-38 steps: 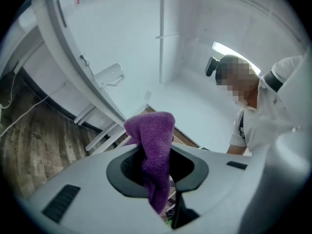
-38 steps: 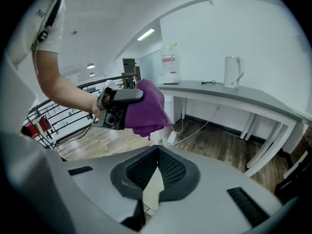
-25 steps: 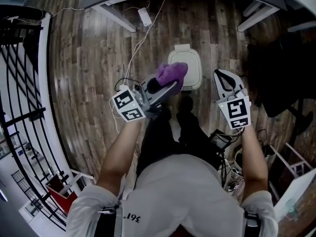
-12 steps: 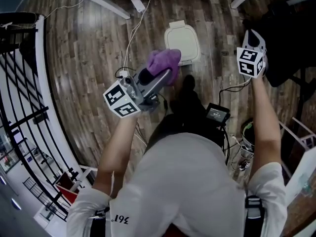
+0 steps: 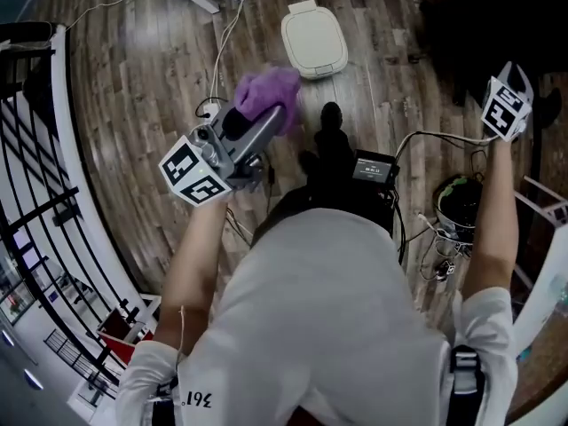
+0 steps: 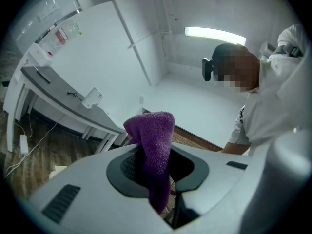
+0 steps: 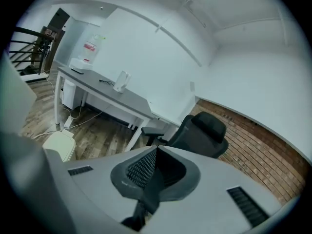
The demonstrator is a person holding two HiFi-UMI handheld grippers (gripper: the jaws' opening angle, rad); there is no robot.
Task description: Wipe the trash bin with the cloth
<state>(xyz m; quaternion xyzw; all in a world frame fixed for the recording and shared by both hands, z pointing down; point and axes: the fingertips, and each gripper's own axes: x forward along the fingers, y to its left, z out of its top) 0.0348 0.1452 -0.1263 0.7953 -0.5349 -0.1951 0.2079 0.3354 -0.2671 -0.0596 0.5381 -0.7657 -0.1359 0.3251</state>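
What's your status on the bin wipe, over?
Left gripper shut on cloth. Right gripper shut, empty. Trash bin on floor, lid down, cloth not on it. Cable lies beside bin.

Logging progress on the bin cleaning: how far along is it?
Done: the cloth is pinched in the left claw. In hand: it hangs in the air, apart from the trash bin. Left: the wiping itself; whether any was done cannot be told. The right claw is shut, empty.

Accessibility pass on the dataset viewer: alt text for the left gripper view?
Purple cloth clamped in the left tongs, centre foreground. Beyond: a grey desk against a white wall at left, a person in a white shirt at right.
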